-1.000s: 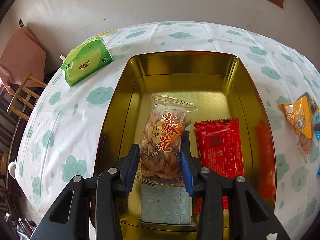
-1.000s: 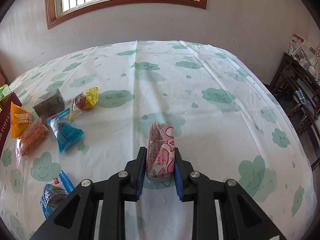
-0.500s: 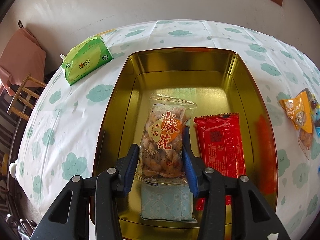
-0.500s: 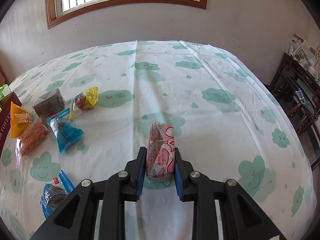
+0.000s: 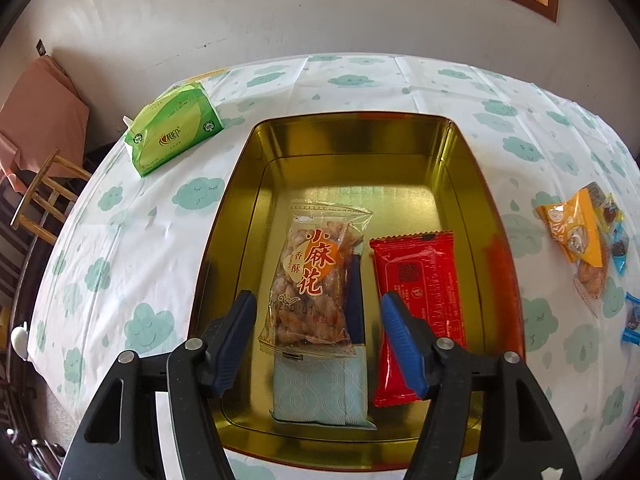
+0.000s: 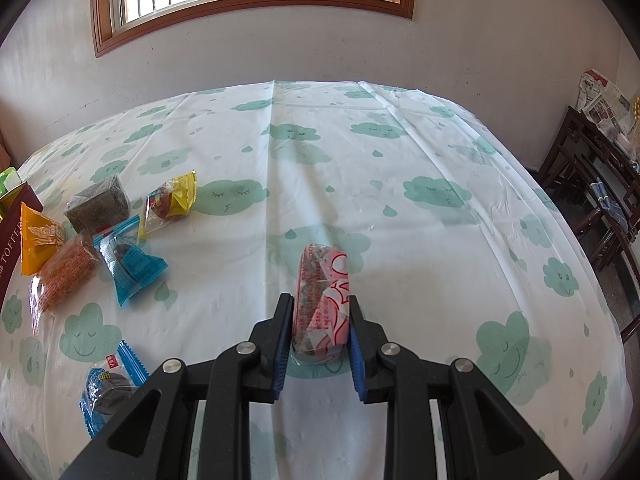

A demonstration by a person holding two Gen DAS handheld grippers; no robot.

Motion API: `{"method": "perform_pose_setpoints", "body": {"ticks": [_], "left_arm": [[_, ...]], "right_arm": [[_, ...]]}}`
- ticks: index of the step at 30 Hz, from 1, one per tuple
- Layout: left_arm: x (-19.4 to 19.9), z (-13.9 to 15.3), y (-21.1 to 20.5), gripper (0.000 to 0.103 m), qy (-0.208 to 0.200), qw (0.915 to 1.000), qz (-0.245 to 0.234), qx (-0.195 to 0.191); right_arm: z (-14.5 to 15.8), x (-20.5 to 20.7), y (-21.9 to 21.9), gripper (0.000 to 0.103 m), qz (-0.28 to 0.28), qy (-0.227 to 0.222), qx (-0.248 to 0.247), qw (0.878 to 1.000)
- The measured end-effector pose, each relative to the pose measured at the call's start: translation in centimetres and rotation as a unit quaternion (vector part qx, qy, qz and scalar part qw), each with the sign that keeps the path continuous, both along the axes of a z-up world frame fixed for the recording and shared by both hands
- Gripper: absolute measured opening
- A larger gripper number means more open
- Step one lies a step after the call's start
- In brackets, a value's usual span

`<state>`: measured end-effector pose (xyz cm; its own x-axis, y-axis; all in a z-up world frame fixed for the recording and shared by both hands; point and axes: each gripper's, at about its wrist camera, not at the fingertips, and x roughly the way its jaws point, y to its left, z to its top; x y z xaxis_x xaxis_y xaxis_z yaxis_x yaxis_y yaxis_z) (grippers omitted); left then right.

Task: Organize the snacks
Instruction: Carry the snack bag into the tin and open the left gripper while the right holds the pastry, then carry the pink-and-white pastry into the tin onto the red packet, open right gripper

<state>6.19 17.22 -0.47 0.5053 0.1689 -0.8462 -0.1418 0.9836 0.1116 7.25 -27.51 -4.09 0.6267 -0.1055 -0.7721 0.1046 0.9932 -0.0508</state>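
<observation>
A gold tin (image 5: 460, 184) holds a clear packet of fried twists (image 5: 316, 276), a red packet (image 5: 420, 300) to its right and a pale teal packet (image 5: 320, 388) under the twists' near end. My left gripper (image 5: 318, 308) is open above the tin, jaws apart on both sides of the twists packet, not touching it. My right gripper (image 6: 320, 312) is shut on a pink-wrapped snack (image 6: 322, 304), held on edge just above the cloud-print tablecloth (image 6: 400, 152).
Several loose snacks lie left of the right gripper: a dark block (image 6: 98, 202), a yellow packet (image 6: 170, 200), a blue packet (image 6: 130, 264), an orange packet (image 6: 40, 236) and another blue one (image 6: 106, 384). A green tissue pack (image 5: 172, 132) lies left of the tin. Chairs stand beside the table.
My left gripper has opened and let go of the twists packet, which now lies in the tin, and has drawn back. The right gripper has not moved.
</observation>
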Motion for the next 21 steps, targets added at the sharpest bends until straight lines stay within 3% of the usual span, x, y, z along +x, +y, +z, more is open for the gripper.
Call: {"method": "perform_pose_setpoints", "body": {"ticks": [12, 21], "left_arm": [[-2.5, 2.0, -1.0, 0.073, -0.023, 0.9995, 0.0, -0.023], [-4.4, 2.3, -0.1, 0.079, -0.03, 0.9991, 0.023, -0.018]], "right_arm": [[0.1, 0.0, 0.1, 0.026, 0.0, 0.0, -0.008, 1.0], [0.2, 0.1, 0.2, 0.024, -0.006, 0.009, -0.012, 1.0]]}}
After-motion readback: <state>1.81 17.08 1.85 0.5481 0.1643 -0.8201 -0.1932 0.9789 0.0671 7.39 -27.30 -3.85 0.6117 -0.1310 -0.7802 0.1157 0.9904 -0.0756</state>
